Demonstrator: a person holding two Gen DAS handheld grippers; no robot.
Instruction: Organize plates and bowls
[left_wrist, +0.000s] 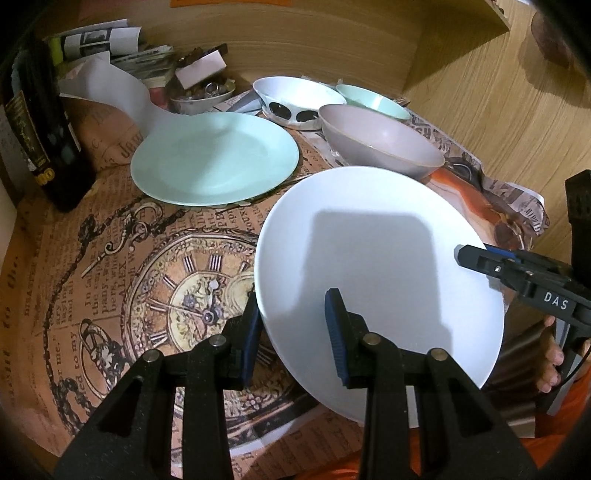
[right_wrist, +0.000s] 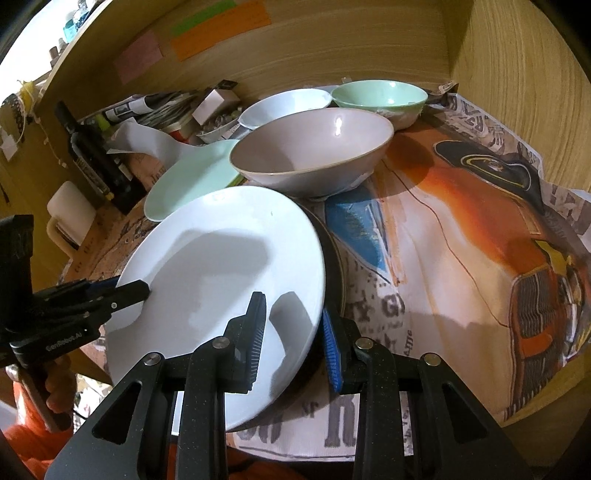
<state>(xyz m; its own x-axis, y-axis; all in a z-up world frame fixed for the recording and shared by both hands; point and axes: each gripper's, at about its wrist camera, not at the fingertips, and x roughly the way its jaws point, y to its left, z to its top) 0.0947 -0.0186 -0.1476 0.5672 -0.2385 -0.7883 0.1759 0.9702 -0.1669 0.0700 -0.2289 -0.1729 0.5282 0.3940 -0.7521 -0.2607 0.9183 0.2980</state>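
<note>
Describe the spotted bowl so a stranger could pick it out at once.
Start at the mint plate on the printed paper and look past its far right edge to the cluster of three bowls. The spotted bowl is the leftmost, beside the mint bowl and behind the grey bowl. It alone is white with big black dots outside.

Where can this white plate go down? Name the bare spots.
Bare patches: the clock-print paper between mint plate and left gripper; the orange print right of the grey bowl. Crowded: back edge, bowls and clutter.
</note>
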